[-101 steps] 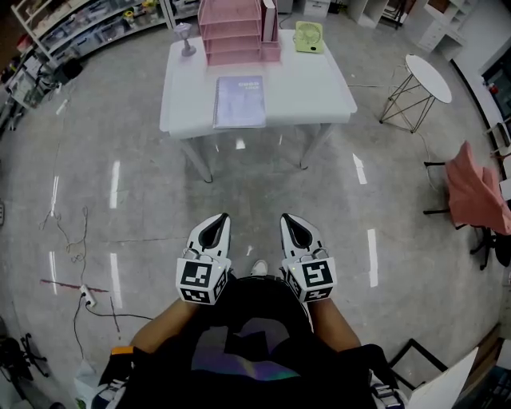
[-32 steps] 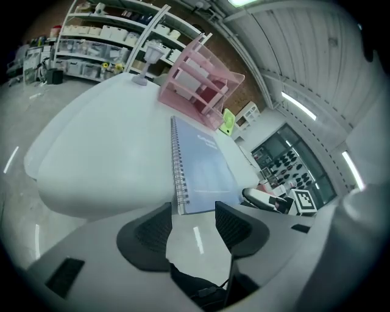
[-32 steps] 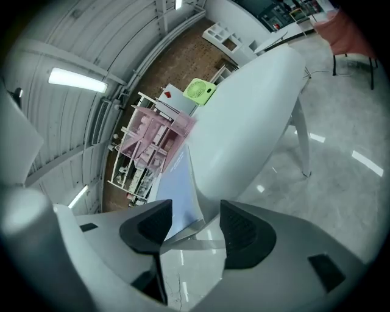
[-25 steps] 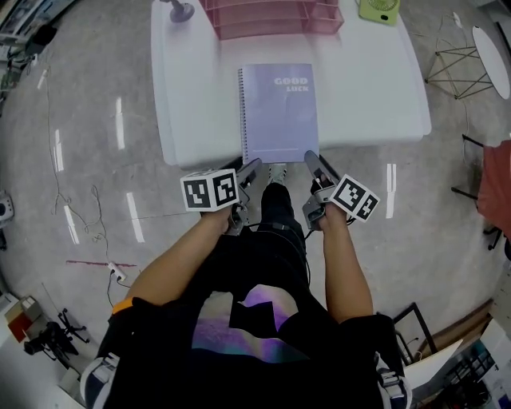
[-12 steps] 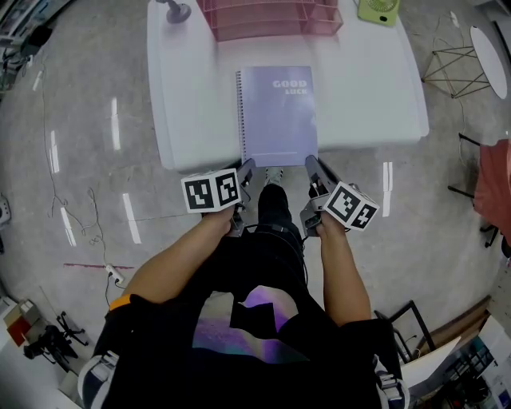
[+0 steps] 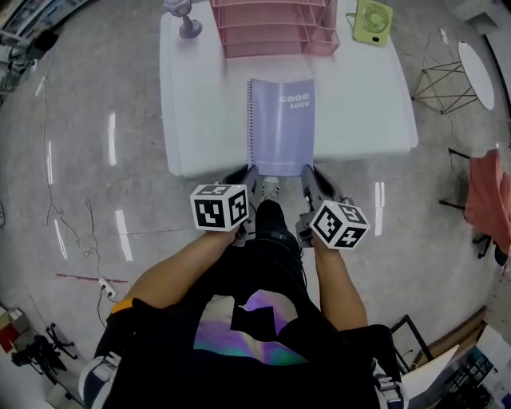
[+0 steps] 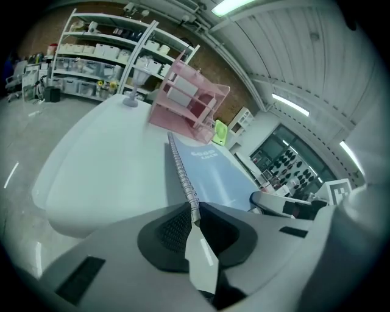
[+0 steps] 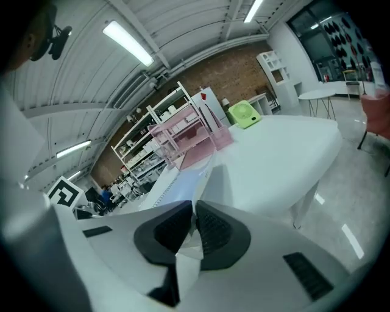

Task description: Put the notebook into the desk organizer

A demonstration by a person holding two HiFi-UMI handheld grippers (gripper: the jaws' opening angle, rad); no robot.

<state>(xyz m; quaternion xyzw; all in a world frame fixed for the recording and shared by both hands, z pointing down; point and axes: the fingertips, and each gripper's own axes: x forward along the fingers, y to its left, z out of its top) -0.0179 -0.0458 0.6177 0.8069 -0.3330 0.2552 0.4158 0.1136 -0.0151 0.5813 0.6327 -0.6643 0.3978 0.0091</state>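
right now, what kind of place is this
Probably a lab or workshop-style room staged as an office corner: storage shelves of bins against a brick wall, a polished grey floor, and a white table with a pink desk organizer and notebook.

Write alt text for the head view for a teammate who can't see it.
Seen from above, a person's left tool and right tool are closing on the near corners of a lilac spiral notebook on a white table. A pink organizer and a green fan stand at the table's far edge.
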